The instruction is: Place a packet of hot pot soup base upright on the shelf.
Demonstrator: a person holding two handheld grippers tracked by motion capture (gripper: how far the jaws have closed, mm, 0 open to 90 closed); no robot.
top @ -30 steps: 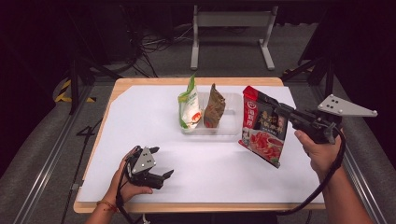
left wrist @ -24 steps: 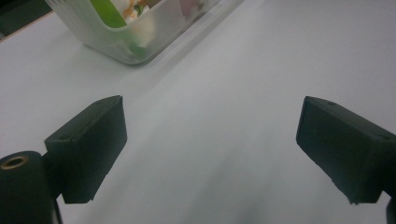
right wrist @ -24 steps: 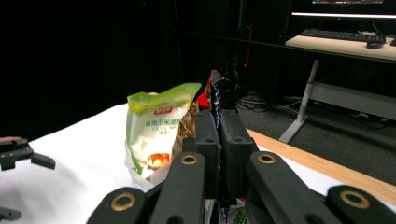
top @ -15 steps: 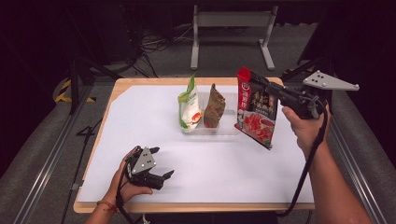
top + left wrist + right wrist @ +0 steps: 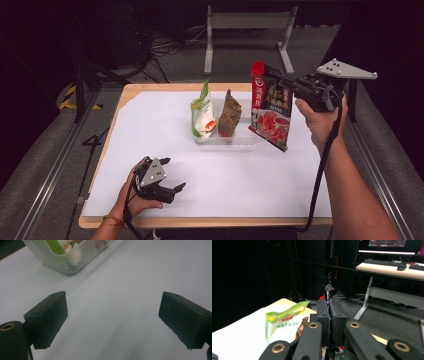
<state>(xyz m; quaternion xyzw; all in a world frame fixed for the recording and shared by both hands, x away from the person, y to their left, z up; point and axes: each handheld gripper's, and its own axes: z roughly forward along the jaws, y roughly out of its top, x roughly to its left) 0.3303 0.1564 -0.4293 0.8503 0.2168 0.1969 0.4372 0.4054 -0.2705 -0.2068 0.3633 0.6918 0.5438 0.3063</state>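
Note:
My right gripper [image 5: 276, 75] is shut on the top edge of a red and black food pouch [image 5: 270, 109], which hangs in the air just right of a clear plastic tray [image 5: 240, 139]. In the right gripper view the pouch's thin edge [image 5: 328, 293] sticks up between the pressed jaws. A green and white pouch [image 5: 203, 111] and a brown pouch [image 5: 229, 113] stand upright in the tray. My left gripper [image 5: 172, 175] rests low at the near left of the white table [image 5: 150, 120], open, with nothing between its fingers [image 5: 48, 316].
A corner of the clear tray [image 5: 67, 257] lies ahead of the left gripper. The green pouch [image 5: 283, 321] and brown pouch [image 5: 302, 330] are to the left of the right jaws. A metal stand [image 5: 247, 30] is beyond the table, a desk with keyboard [image 5: 387, 263] farther off.
My right gripper has lifted the red pouch off the table and carried it up and toward the tray. The left gripper has stayed in place.

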